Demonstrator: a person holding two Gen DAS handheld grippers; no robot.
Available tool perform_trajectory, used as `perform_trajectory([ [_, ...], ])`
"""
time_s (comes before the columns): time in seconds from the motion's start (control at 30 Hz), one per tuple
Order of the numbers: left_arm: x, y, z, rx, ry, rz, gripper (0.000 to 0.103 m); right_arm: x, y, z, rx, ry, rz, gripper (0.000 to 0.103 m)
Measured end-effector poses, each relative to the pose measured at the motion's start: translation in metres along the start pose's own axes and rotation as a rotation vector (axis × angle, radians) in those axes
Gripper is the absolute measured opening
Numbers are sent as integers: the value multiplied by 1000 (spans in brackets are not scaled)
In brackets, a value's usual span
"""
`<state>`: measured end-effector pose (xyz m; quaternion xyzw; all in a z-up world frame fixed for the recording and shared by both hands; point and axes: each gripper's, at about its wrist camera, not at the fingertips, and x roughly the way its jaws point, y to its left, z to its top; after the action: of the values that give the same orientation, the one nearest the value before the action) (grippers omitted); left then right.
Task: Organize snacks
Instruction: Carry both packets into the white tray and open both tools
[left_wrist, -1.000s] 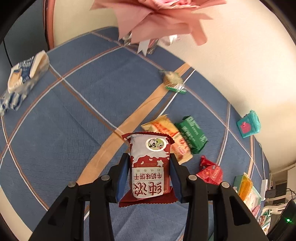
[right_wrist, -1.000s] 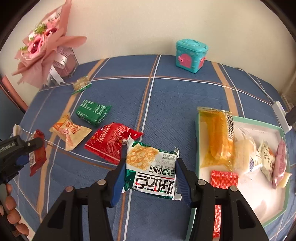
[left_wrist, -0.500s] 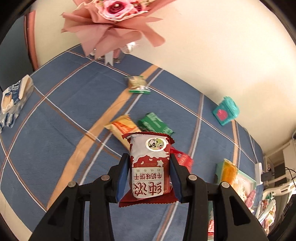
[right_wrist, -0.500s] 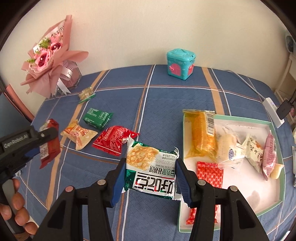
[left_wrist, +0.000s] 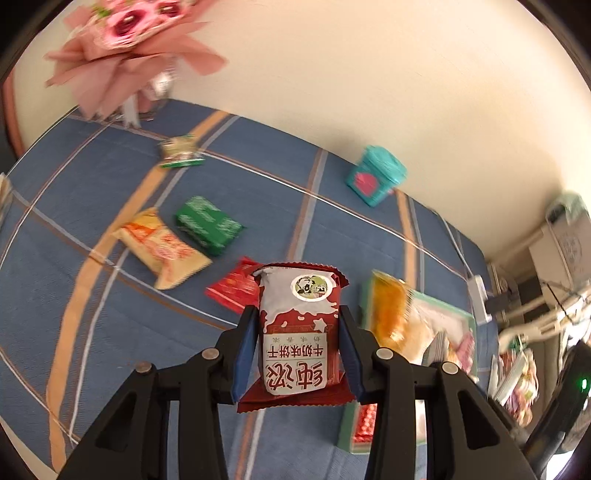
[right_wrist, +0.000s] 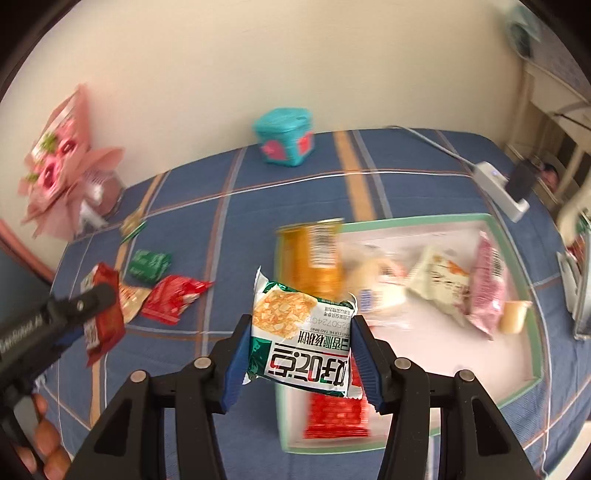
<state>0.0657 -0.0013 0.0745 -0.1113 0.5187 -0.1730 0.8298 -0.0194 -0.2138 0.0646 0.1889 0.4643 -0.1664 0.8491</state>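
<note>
Here, a red and white biscuit packet (left_wrist: 298, 334) is clamped between the blue pads of the left gripper (left_wrist: 297, 350) and is held above the blue checked cloth (left_wrist: 92, 302). A white and green cracker packet (right_wrist: 301, 338) is gripped the same way by the right gripper (right_wrist: 300, 354), above the near left corner of the shallow green-rimmed white tray (right_wrist: 517, 384). Several wrapped snacks are seen inside the tray. More packets are lying on the cloth towards its left edge.
</note>
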Motion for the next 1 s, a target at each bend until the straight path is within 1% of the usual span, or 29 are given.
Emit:
perform_trajectory([
  [0.13,3,-30,-9,76,23,-29,43,-9,-38,6,78,-23,-42,55],
  [0.3,11,-74,-29,177,70,-72,43,-21,-84,11,165,-53,-109,55],
  [0.4,16,-97,-42,238,97,-84,43,-26,-103,12,194,-65,-137,55],
  [0.5,22,-117,-53,289,118,-83,43,-28,-118,12,212,-63,-140,55],
  [0.67,36,-142,-75,376,162,-65,44,-21,-127,8,222,-22,-125,55],
  [0.77,48,-153,-89,432,192,-32,44,-13,-127,5,223,5,-107,55],
  [0.87,59,-156,-97,460,220,-5,44,-2,-126,2,218,37,-99,55],
  [1.0,71,-154,-102,474,247,35,44,18,-127,-5,212,102,-97,55],
])
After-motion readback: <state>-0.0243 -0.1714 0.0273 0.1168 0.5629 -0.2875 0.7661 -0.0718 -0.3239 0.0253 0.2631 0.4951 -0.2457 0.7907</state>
